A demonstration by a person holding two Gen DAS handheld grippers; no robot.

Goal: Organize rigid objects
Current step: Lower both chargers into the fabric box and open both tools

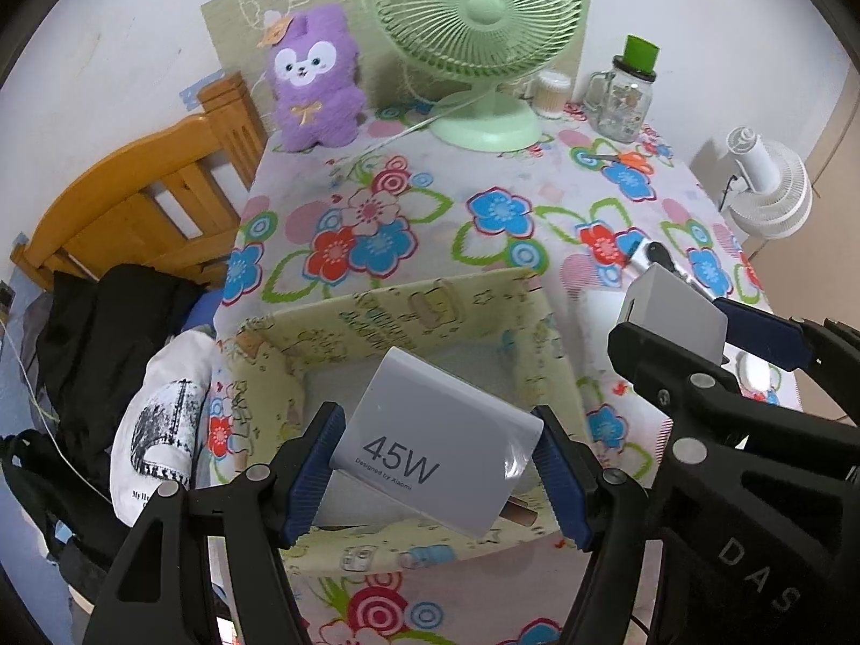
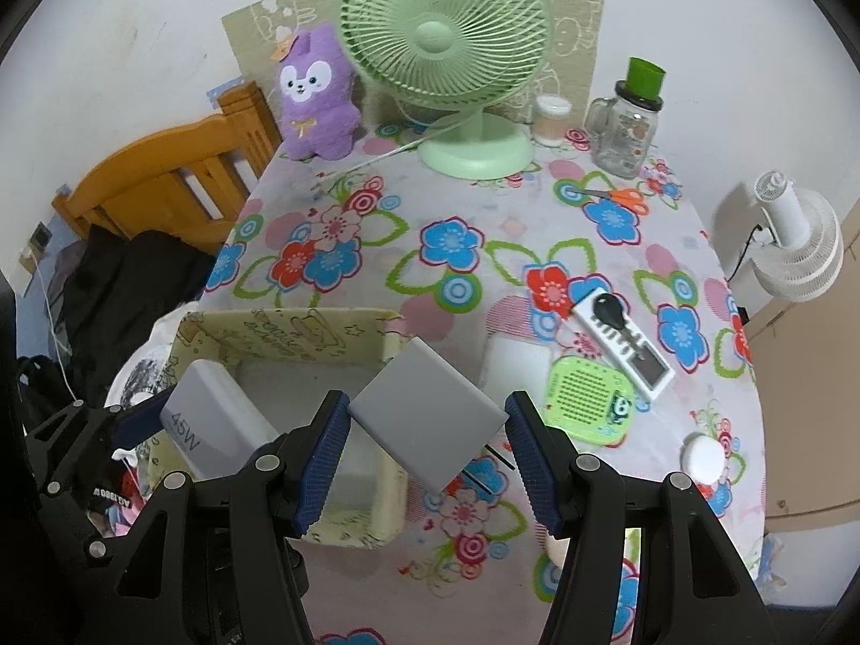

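Flowered cloth (image 2: 484, 226) covers a table (image 1: 537, 172) set against a pale wall, with a wooden bed frame (image 1: 150, 199) at its left edge. Two fans are counted: a green desk fan (image 2: 446, 37) on the table at the back and a white fan (image 2: 795, 236) beyond the right edge. One purple plush toy (image 2: 317, 91), one glass jar (image 2: 623, 129) with a green lid, one small cotton-swab tub (image 2: 551, 118) and one pair of orange-handled scissors (image 2: 618, 196) are seen along the far side.

Two white chargers are counted. The 45W charger (image 1: 435, 441) is clenched between the blue pads of the left gripper (image 1: 441, 478), above the open patterned box (image 1: 419, 312) at the near left corner. The plain charger (image 2: 430, 419) is clamped in the right gripper (image 2: 424, 457), tilted, over the box's right wall.

Only the right wrist view shows a white remote-like device (image 2: 623, 344) with a black item on it, a green perforated pad (image 2: 586, 398) and a round white puck (image 2: 704, 457), all lying right of the box. The left wrist view alone shows the box's near wall and the clothing (image 1: 107, 333) heaped off the left edge.

Bare cloth lies open across the table's middle, between the box and the green fan.
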